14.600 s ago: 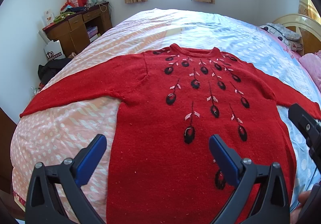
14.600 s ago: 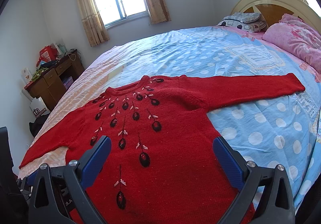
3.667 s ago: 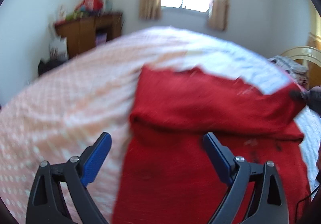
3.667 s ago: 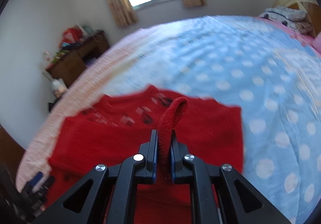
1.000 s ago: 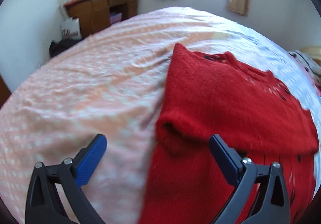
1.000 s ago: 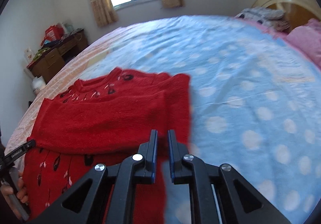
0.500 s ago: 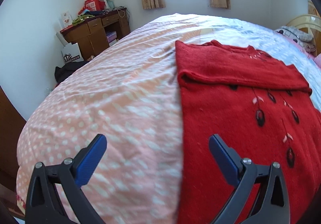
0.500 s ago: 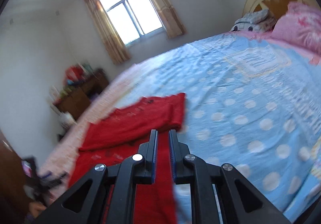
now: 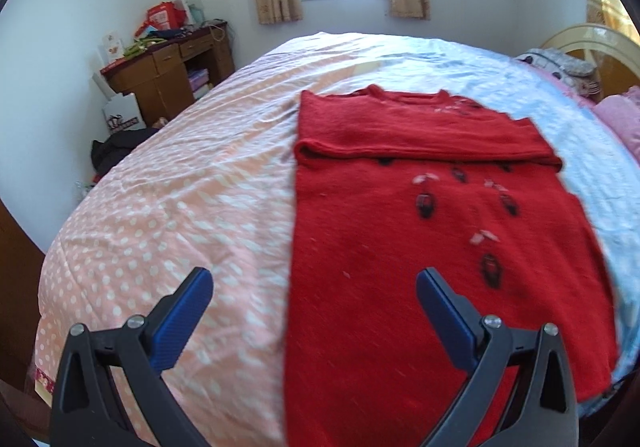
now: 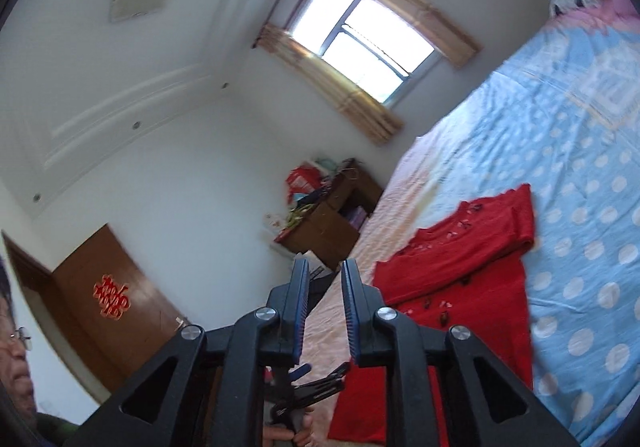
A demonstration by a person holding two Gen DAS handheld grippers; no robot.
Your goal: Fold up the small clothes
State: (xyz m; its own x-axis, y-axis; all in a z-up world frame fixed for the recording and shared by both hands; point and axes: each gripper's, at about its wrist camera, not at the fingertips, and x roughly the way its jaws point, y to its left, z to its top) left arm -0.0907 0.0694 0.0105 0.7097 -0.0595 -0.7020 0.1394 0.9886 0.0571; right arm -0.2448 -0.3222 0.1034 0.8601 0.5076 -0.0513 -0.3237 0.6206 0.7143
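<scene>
A red sweater (image 9: pixel 420 215) with black flower patterns lies flat on the bed, both sleeves folded across its chest in a band (image 9: pixel 420 135). My left gripper (image 9: pixel 312 283) is open and hovers over the sweater's near left edge and the pink sheet, holding nothing. In the right wrist view the sweater (image 10: pixel 460 267) lies below and to the right. My right gripper (image 10: pixel 325 265) is raised and rolled, pointing out across the room. Its jaws are opening, a narrow gap shows, and nothing is between them. The left gripper (image 10: pixel 316 387) shows below it, held in a hand.
The bed (image 9: pixel 180 207) has a pink dotted half and a blue dotted half (image 10: pixel 580 207). A cluttered wooden desk (image 9: pixel 168 67) stands at the far left wall, with a paper bag (image 9: pixel 122 115) beside it. Pillows (image 9: pixel 560 67) and the headboard are at the right. A brown door (image 10: pixel 112 303) is behind.
The right gripper lifted off the sweater, tipped up and rolled, and its jaws parted a little. The left gripper drew back toward the near bed edge, so more of the sweater shows.
</scene>
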